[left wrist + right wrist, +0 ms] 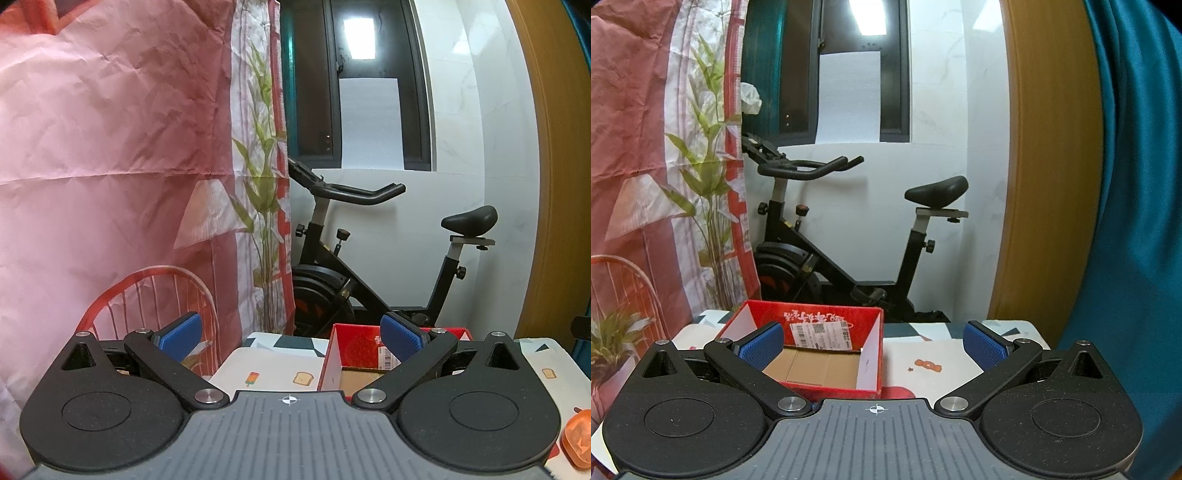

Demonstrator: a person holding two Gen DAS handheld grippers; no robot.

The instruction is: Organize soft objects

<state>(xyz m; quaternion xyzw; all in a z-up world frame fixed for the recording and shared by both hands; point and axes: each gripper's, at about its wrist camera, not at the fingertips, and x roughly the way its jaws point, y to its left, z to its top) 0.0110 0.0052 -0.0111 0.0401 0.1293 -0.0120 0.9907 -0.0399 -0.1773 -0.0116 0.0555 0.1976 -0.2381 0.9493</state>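
Both grippers are released and carry nothing: the left gripper (291, 338) and the right gripper (873, 343) hold their blue pads wide apart above the table (923, 350). The red box (812, 332) stands open at 11 o'clock of the right gripper; no soft object lies inside it. An orange soft object (578, 439) sits at 4 o'clock of the left gripper, at the view's edge. Risk: that object is barely in view, so a blind reach could miss it or push it off the table. A gripper finger could also catch the box wall.
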